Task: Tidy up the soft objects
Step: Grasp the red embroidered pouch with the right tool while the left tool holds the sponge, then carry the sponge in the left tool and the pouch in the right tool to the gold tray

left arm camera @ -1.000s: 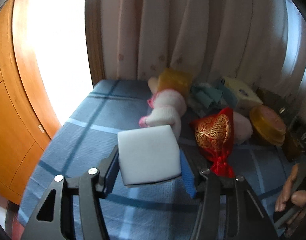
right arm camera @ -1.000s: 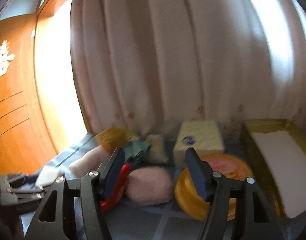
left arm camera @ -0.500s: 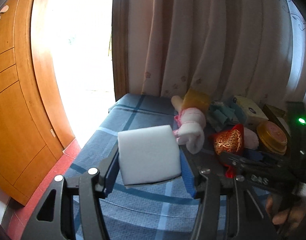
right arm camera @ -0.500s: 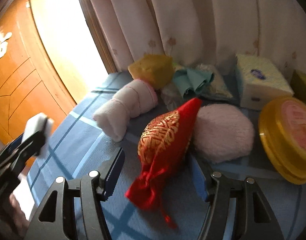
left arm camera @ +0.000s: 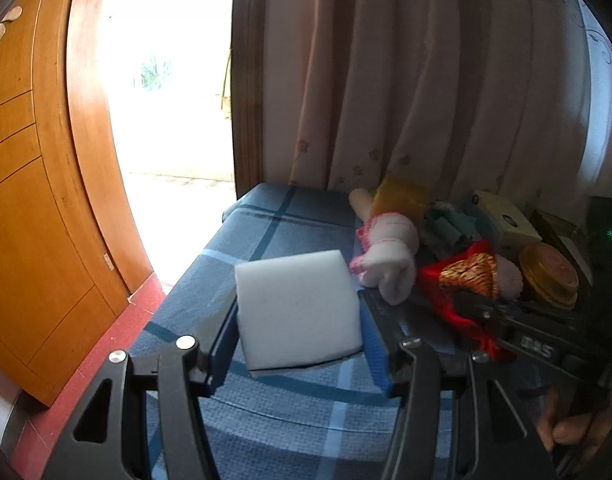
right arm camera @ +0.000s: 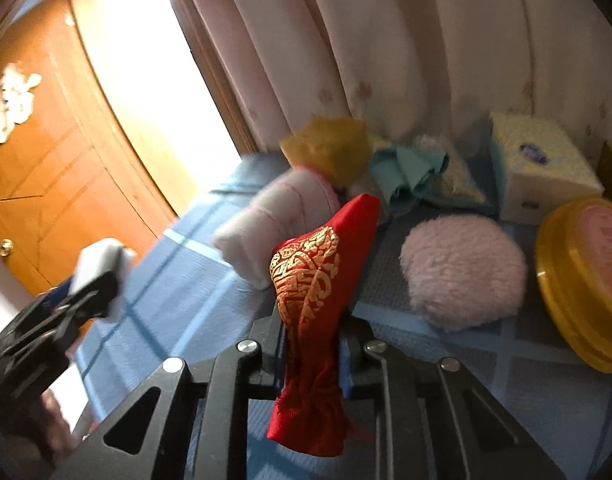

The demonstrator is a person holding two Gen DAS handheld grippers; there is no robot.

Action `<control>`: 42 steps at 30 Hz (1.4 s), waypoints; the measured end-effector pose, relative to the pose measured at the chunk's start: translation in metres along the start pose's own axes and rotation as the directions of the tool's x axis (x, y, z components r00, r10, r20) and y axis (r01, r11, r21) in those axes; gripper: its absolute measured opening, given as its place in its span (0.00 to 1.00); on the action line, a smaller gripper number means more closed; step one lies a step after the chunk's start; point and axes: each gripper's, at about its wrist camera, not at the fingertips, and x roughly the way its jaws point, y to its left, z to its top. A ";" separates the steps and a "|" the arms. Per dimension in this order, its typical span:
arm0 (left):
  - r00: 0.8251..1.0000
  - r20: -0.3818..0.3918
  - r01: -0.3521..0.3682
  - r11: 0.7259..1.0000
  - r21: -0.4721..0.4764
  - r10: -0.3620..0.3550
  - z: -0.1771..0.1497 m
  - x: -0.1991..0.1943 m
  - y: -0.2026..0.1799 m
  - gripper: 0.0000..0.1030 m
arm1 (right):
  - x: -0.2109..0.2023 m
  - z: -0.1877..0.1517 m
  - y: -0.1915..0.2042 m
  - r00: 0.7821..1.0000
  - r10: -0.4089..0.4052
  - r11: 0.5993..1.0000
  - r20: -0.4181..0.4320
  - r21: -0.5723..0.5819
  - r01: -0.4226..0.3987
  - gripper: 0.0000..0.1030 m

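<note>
My left gripper (left arm camera: 298, 320) is shut on a white foam block (left arm camera: 298, 300), held above the blue checked cover (left arm camera: 290, 396). My right gripper (right arm camera: 315, 328) has its jaws closing on a red pouch with gold pattern (right arm camera: 309, 268), and the pads press its narrow lower part. In the left wrist view the red pouch (left arm camera: 465, 276) lies right of the foam block, with the right gripper (left arm camera: 465, 304) at it. In the right wrist view the left gripper (right arm camera: 98, 292) shows at far left with the foam block (right arm camera: 102, 256).
Behind the pouch lie a rolled white towel (right arm camera: 282, 216), a pink fluffy pad (right arm camera: 461, 268), a yellow sponge (right arm camera: 325, 148), teal cloth (right arm camera: 405, 172), a tissue box (right arm camera: 541, 164) and a yellow round tin (right arm camera: 585, 280). A curtain hangs behind; a wooden door (left arm camera: 34, 200) stands left.
The right gripper tipped down over the red pouch and its jaws narrowed around it. The left gripper drew back from the pile, still holding the foam block.
</note>
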 end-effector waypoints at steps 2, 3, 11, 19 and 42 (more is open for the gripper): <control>1.000 0.012 0.014 1.000 0.007 -0.014 0.001 -0.002 -0.007 0.54 | -0.022 -0.003 -0.006 0.997 0.020 1.000 0.068 -0.004 -0.019 0.21; 1.000 0.017 0.020 1.000 0.015 -0.020 0.002 -0.002 -0.011 0.54 | -0.032 -0.004 -0.009 0.995 0.013 1.000 0.100 -0.010 -0.012 0.21; 0.997 0.035 0.065 0.995 0.073 -0.067 0.008 -0.004 -0.057 0.54 | -0.114 -0.004 -0.057 0.931 -0.157 0.987 0.330 0.015 0.161 0.21; 0.986 0.060 0.147 0.977 0.156 -0.158 0.017 -0.003 -0.128 0.54 | -0.170 -0.010 -0.107 0.840 -0.334 0.938 0.428 0.064 0.340 0.21; 0.884 0.079 0.421 0.858 0.293 -0.461 0.036 -0.007 -0.320 0.54 | -0.220 -0.028 -0.261 0.601 -0.713 0.698 0.361 0.285 0.657 0.21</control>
